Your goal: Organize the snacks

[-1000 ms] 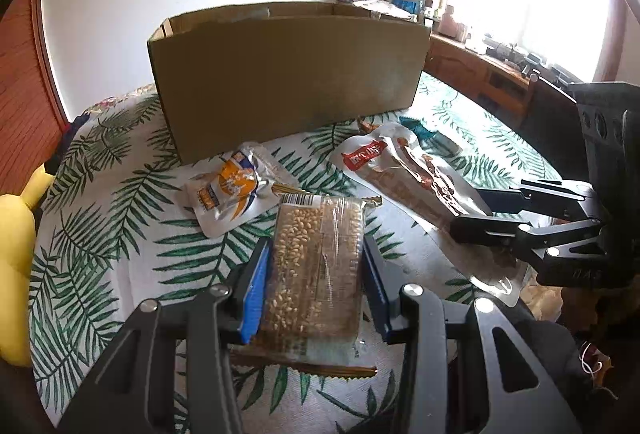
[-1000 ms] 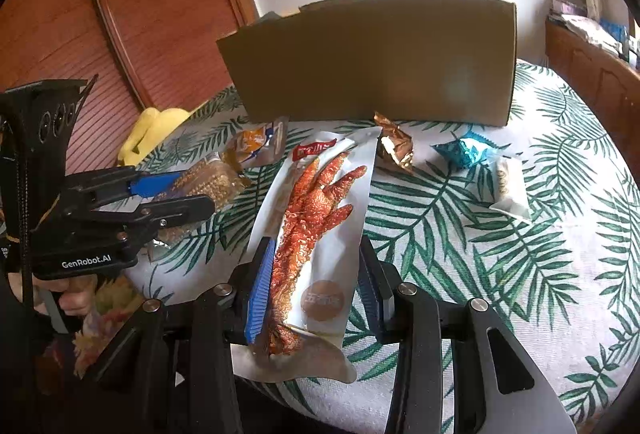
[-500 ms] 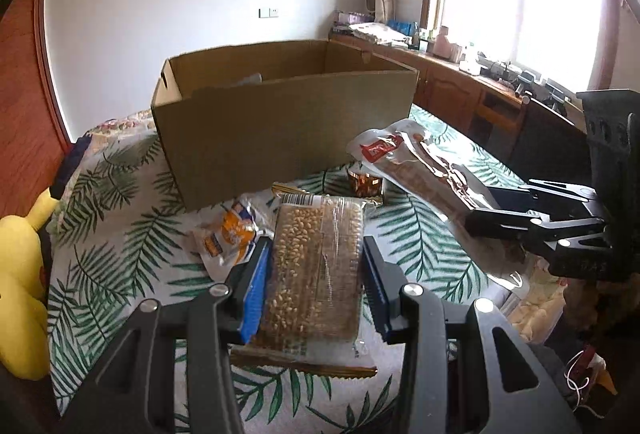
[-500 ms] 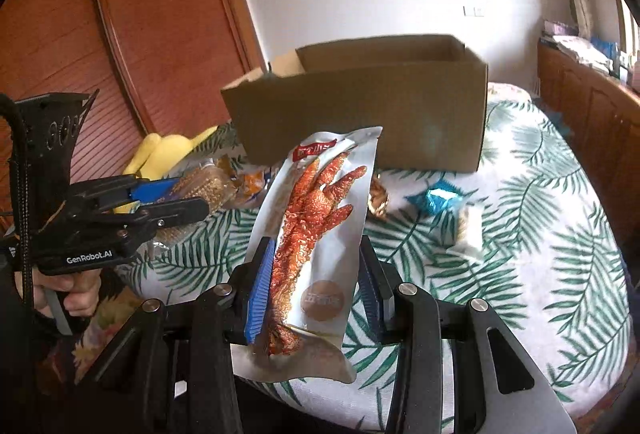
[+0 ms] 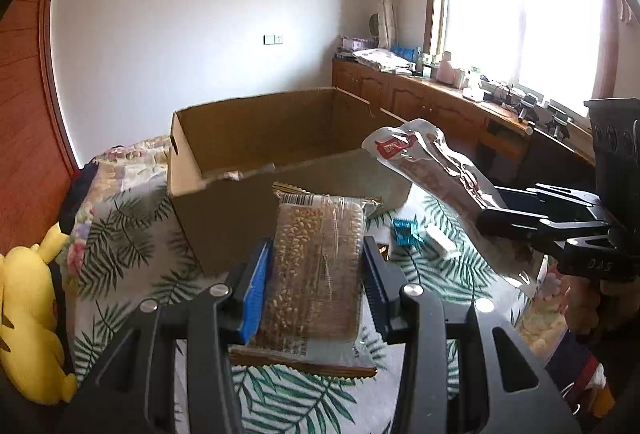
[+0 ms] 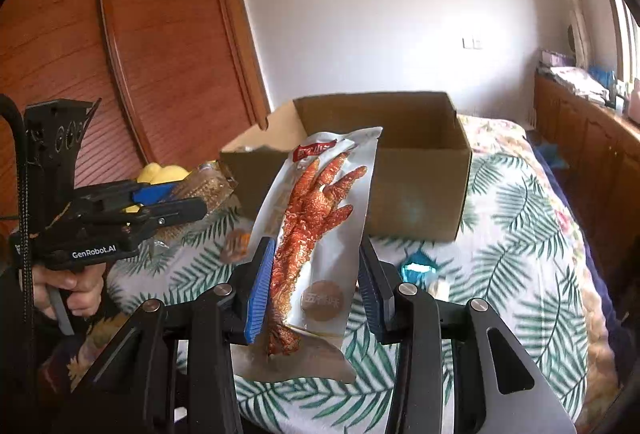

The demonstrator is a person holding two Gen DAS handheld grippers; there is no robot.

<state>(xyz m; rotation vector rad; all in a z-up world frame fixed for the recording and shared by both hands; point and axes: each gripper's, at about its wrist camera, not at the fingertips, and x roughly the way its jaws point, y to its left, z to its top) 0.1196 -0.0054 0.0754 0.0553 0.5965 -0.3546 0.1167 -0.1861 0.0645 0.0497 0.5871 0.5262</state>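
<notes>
Because both grippers pinch only the sides of limp packets, the grain bar (image 5: 316, 270) or chicken-foot pouch (image 6: 320, 246) may slip before reaching the box (image 6: 420, 194).

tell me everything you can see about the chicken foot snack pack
The chicken foot pack is a long, flat, silvery-white pouch of glossy plastic, sealed, with a clear front showing a reddish-orange chicken foot. It carries a red label near the top and a round brown mark low down. The right gripper is shut on its lower half, pads against both side edges, holding it off the table, top end pointing toward the open cardboard box. Nothing else touches it.
</notes>
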